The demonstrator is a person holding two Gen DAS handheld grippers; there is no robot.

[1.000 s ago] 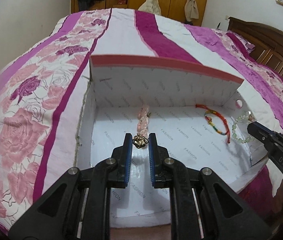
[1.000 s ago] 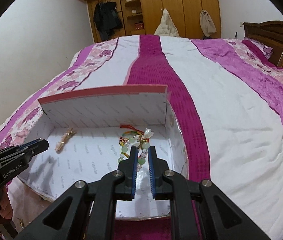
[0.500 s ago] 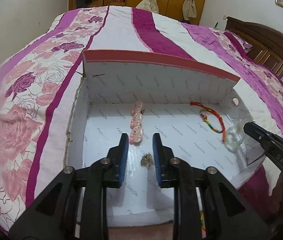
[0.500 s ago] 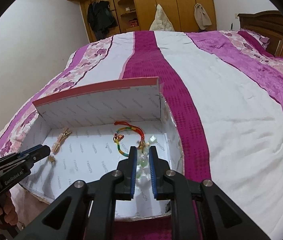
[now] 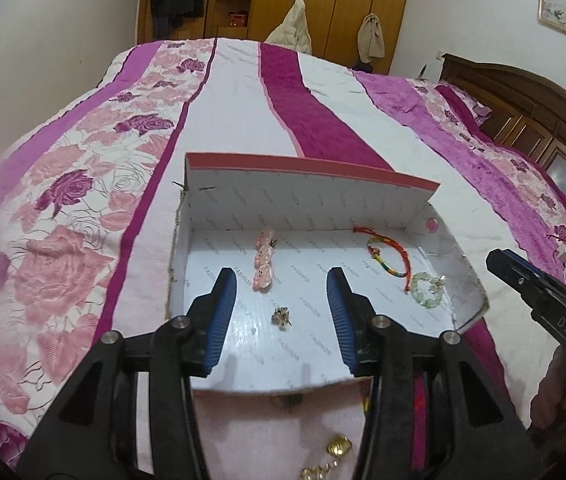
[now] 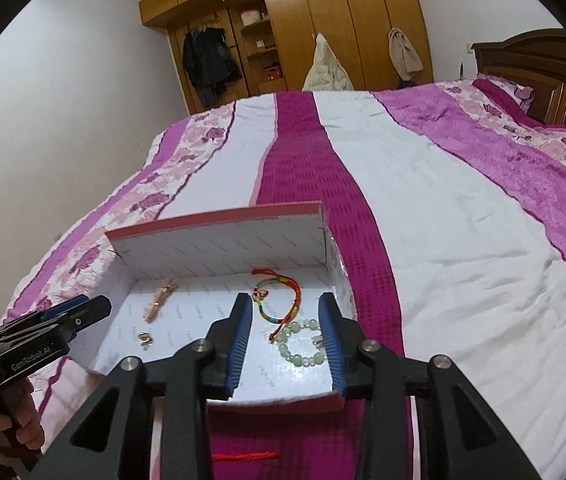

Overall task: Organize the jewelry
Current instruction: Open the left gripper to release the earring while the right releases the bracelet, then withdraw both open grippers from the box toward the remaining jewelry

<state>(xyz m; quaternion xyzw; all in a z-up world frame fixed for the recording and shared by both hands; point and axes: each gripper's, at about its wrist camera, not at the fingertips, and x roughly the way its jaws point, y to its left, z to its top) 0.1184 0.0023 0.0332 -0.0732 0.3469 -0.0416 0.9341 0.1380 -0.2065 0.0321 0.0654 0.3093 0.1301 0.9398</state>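
A white open box [image 5: 311,184] [image 6: 219,232] lies on the bed. In it are a pink hair clip [image 5: 264,264] [image 6: 161,300], a small gold earring [image 5: 282,316] [image 6: 145,338], a rainbow cord bracelet [image 5: 387,258] [image 6: 279,296] and a green bead bracelet [image 5: 427,289] [image 6: 301,342]. My left gripper [image 5: 282,300] is open and empty, raised over the box's front, above the earring. My right gripper [image 6: 285,328] is open and empty, above the bead bracelet. Each gripper shows at the edge of the other's view.
The bed cover [image 6: 443,208] is striped pink, white and magenta. Gold jewelry pieces [image 5: 331,456] lie on it in front of the box. A red cord [image 6: 243,456] lies below the right gripper. A wooden wardrobe [image 6: 323,28] and headboard [image 5: 523,120] stand behind.
Both grippers have opened and drawn back from the box. The left one let the gold earring go onto the box floor; the right one let the green bead bracelet go.
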